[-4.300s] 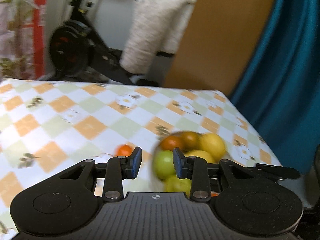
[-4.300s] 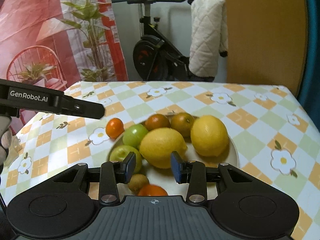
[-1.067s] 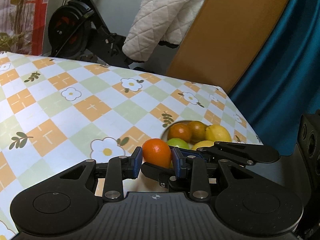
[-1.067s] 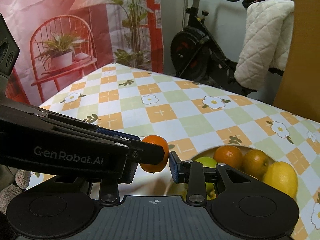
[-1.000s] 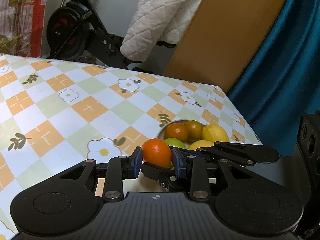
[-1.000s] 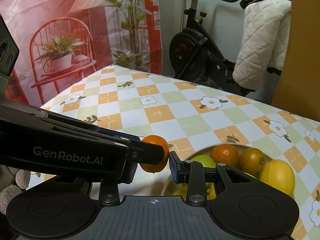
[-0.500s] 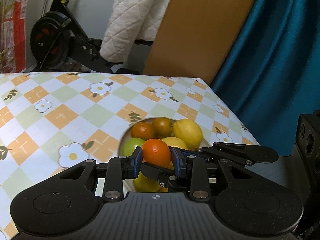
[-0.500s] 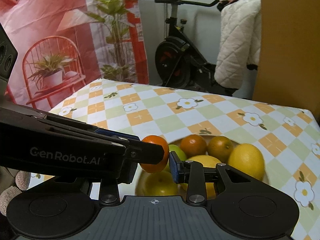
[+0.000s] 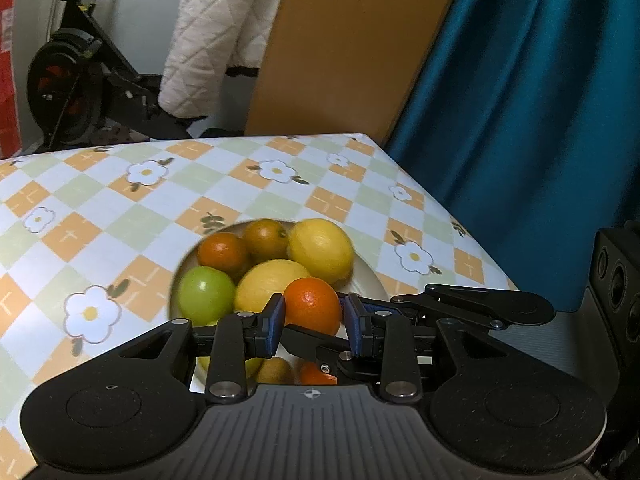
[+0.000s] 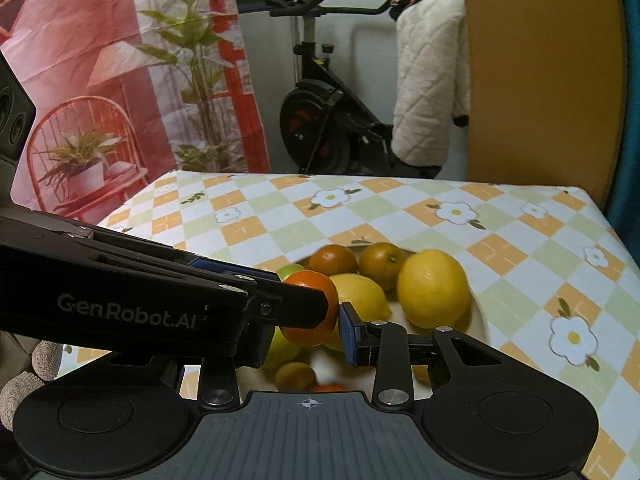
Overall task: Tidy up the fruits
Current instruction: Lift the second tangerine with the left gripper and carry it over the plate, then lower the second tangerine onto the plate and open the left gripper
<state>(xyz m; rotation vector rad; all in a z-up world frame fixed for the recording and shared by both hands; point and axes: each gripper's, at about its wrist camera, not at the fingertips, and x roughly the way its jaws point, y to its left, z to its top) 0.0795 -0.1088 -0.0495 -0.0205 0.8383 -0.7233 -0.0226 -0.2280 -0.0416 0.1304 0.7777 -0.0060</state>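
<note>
My left gripper [image 9: 312, 322] is shut on a small orange mandarin [image 9: 313, 306] and holds it above the white plate [image 9: 370, 280]. The plate carries two lemons [image 9: 322, 250], a green apple [image 9: 206, 294], two oranges [image 9: 224, 250] and smaller fruit at the near side. In the right wrist view the same mandarin [image 10: 316, 322] sits at the left gripper's fingertips [image 10: 304, 306], over the plate [image 10: 478, 320]. My right gripper [image 10: 304, 338] is open beneath and beside the left one; its left finger is hidden behind the left gripper.
The plate stands on a table with a checkered flower cloth [image 9: 120, 200], near its right edge. A blue curtain [image 9: 540, 120] and a brown board [image 9: 348, 52] stand behind. An exercise bike [image 10: 320, 120] with a white quilted cover is behind the table.
My left gripper has carried the mandarin to the right, from beside the plate to above the fruit on it. The right gripper has moved along with it.
</note>
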